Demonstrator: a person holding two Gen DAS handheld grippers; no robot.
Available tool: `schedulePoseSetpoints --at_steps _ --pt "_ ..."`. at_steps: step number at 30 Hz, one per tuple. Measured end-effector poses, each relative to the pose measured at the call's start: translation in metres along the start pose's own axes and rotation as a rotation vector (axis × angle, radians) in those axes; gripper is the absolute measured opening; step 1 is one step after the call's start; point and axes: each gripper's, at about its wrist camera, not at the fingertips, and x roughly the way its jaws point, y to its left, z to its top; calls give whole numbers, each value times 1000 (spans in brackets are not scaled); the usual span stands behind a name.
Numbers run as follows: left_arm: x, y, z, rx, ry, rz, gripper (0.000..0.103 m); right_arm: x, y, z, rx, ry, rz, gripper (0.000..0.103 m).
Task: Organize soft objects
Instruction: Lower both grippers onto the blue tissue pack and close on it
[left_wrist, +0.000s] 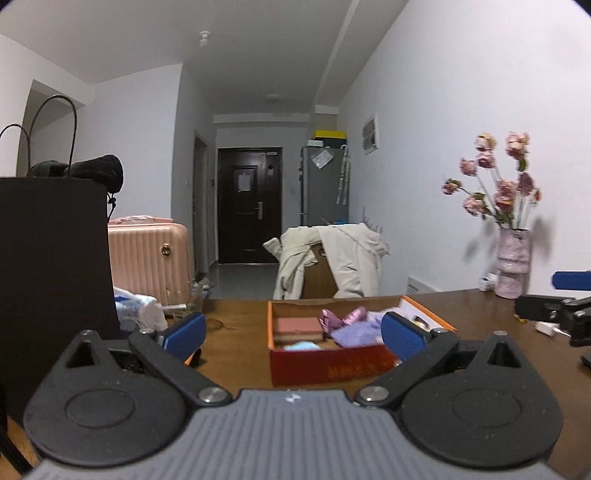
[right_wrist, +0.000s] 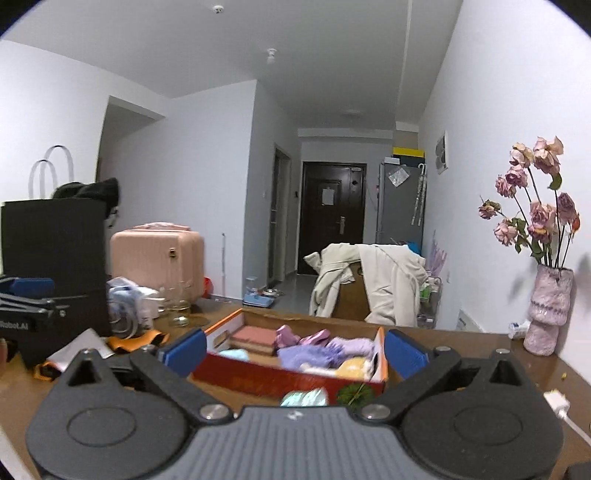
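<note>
A brown wooden table (left_wrist: 240, 354) is standing in a white-walled room, and behind it a hallway is leading to a dark door (left_wrist: 248, 205). A grey fridge (left_wrist: 325, 181) is standing near that door, a pink suitcase (left_wrist: 149, 258) is sitting on the left, and a beige coat (left_wrist: 343, 258) is hanging over a brown chair behind the table. At the right end of the table a pale vase (right_wrist: 548, 310) is holding dried pink flowers (right_wrist: 532, 206), and on the left a black paper bag (left_wrist: 51, 251) is standing upright. In the middle of the table a red box (right_wrist: 280, 378) with orange inner walls is lying open, and the soft things are resting inside it: a pink sponge block (right_wrist: 255, 338), purple cloths (right_wrist: 317, 352), a light blue piece (right_wrist: 234, 354) and a yellow piece (right_wrist: 354, 367). In front of the box, a small green object (right_wrist: 354, 393) and a pale striped object (right_wrist: 304, 398) are lying on the table. The left gripper (left_wrist: 293, 334) is pointing almost level toward the box from the near side, and the right gripper (right_wrist: 295, 349) is pointing the same way. The jaws of both are standing wide apart, and their blue pads are touching and holding nothing.
</note>
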Motion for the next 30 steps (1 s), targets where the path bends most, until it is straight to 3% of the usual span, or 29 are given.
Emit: schedulePoseSetpoints --at_steps 9,19,22,25,27,30 --pt "-43 -4 -51 -10 65 -55 103 -46 30 -64 20 76 20 103" --pt "-7 1 -56 -25 138 -54 103 -17 25 -66 72 127 49 98" --pt "12 2 -60 -33 176 -57 103 5 22 -67 86 168 65 85" --pt "37 6 -63 -46 218 -67 101 31 19 -70 143 225 112 61" --pt "54 13 -65 -81 252 -78 94 50 20 -73 182 264 161 47" --pt "83 29 -70 -135 310 -80 74 84 24 -76 239 307 212 42"
